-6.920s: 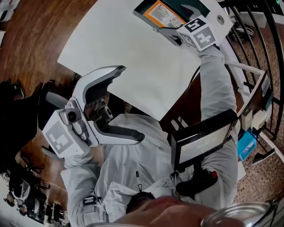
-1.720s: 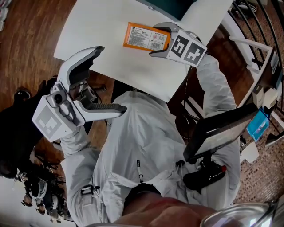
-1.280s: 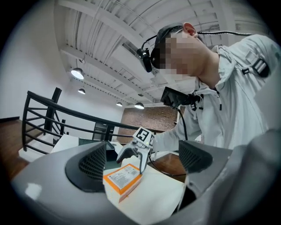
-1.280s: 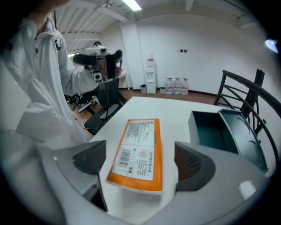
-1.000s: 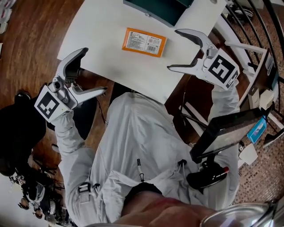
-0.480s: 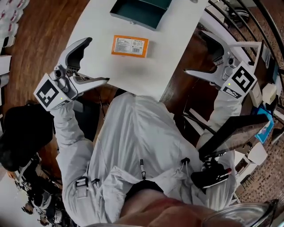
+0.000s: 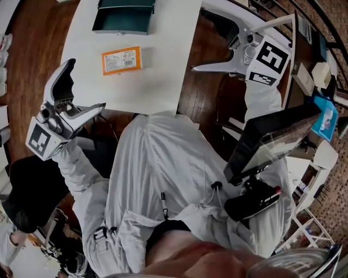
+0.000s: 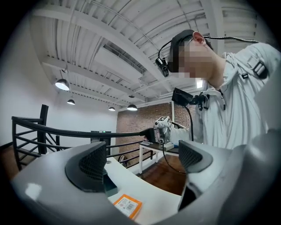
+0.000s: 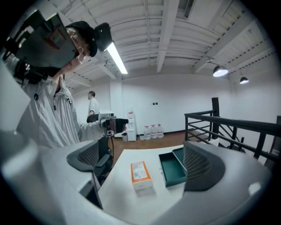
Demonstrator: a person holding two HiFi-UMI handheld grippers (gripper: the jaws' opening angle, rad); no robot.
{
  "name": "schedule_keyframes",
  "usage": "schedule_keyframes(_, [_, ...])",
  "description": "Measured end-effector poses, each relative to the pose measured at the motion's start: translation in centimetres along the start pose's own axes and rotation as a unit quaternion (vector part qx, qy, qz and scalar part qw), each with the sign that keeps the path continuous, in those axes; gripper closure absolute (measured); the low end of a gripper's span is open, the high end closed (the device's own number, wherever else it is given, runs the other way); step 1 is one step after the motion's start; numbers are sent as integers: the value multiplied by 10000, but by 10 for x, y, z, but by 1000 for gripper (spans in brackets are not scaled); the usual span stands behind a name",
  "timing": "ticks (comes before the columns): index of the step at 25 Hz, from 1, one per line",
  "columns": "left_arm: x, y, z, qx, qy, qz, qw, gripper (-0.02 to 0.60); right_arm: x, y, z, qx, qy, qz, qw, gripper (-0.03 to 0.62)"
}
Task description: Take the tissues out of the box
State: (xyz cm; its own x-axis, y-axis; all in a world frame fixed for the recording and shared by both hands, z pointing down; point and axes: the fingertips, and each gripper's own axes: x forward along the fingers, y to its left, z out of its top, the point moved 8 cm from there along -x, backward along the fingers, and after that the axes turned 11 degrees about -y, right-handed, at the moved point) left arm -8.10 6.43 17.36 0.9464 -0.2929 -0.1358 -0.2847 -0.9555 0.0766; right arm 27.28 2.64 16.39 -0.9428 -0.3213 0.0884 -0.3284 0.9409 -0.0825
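The orange tissue pack [image 7: 122, 59] lies flat on the white table [image 7: 163, 70], apart from the open green box [image 7: 122, 16] beyond it. My left gripper [image 7: 87, 84] hangs off the table's left edge, open and empty. My right gripper [image 7: 198, 37] is raised to the right of the table over the wooden floor; its jaws are opening, with nothing between them. In the right gripper view the pack [image 9: 140, 172] and the green box [image 9: 173, 167] lie side by side. The left gripper view shows the pack [image 8: 127, 205] low down, the box [image 8: 109, 184] partly hidden.
A dark screen [image 7: 272, 141] juts out at the person's right side. A black railing [image 9: 228, 125] runs behind the table. A dark chair [image 9: 103, 165] stands at the table's near side. Water bottles [image 9: 151, 131] and another person [image 9: 93, 103] are far back.
The right gripper let go of the orange pack, left it on the table and swung up to the right, jaws spreading. The left gripper drifted further left. The head view turned.
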Motion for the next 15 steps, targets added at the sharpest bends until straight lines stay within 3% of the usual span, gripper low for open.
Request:
schedule_keyframes(6, [-4, 1, 0, -26, -139, 59, 9999, 69, 2, -4, 0, 102, -175, -293, 9994, -4])
schedule_keyframes(15, [-6, -1, -1, -42, -172, 12, 9998, 69, 5, 0, -2, 67, -107, -282, 9995, -4])
